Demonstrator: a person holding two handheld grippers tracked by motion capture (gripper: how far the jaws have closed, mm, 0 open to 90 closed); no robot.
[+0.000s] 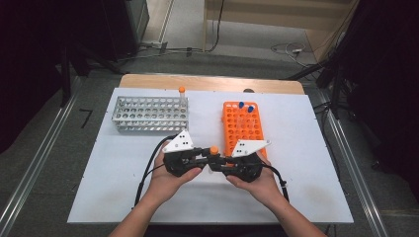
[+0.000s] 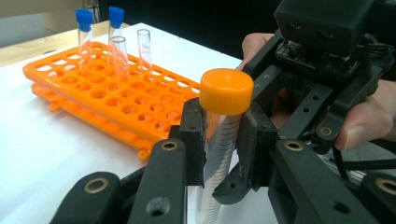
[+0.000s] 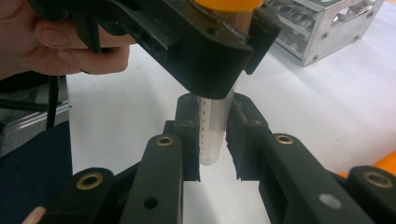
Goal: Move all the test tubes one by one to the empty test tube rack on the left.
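Note:
A clear graduated tube with an orange cap (image 1: 214, 149) is held upright above the white table between both grippers. My left gripper (image 2: 223, 135) is shut on the tube (image 2: 219, 154) just under its cap (image 2: 226, 91). My right gripper (image 3: 214, 140) is shut on the tube's lower, rounded end (image 3: 212, 149). In the high view the left gripper (image 1: 202, 157) and right gripper (image 1: 223, 162) meet tip to tip near the table's front middle. In the right gripper view the left gripper (image 3: 201, 51) covers the tube's upper part.
An orange rack (image 1: 244, 131) behind the grippers holds two blue-capped tubes (image 1: 245, 106) and uncapped ones (image 2: 130, 51). A metal rack (image 1: 148, 114) at the back left holds one orange-capped tube (image 1: 182, 98). White table surface (image 1: 108, 163) lies open to the left.

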